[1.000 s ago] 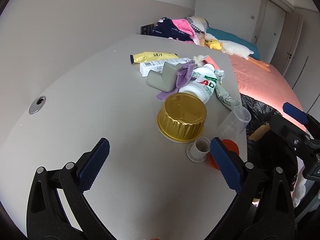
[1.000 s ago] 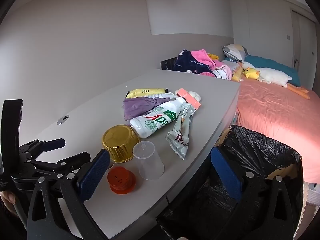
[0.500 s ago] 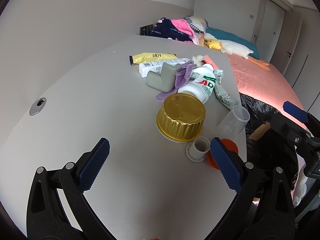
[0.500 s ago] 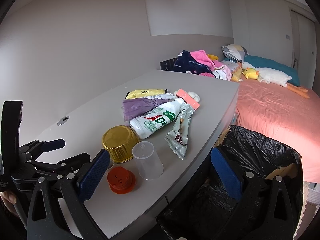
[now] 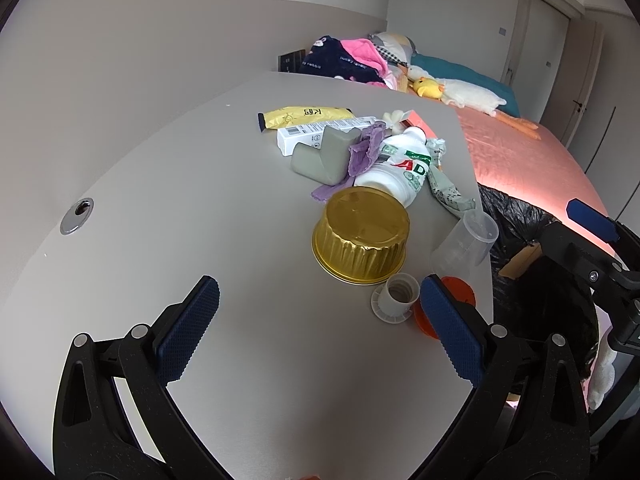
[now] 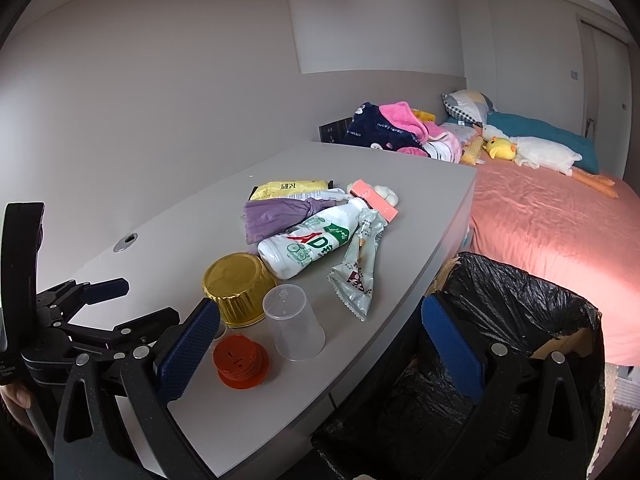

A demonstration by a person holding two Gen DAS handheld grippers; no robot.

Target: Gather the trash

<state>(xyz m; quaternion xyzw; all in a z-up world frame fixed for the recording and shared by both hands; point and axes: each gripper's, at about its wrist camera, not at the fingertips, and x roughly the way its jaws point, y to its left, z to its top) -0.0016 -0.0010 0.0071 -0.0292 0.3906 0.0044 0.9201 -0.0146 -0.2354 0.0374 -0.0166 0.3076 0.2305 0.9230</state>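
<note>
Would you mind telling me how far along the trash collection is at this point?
Barely begun, it seems. The black-lined bin shows only a cardboard scrap. In hand: nothing; the left hand-held gripper and right hand-held gripper are both open and empty. Left on the table: gold foil cup, clear cup, orange lid, milk bottle, wrappers.

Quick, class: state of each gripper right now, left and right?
Left gripper: open, holding nothing, over the table.
Right gripper: open, holding nothing, at the table's edge beside the trash bag.
</note>
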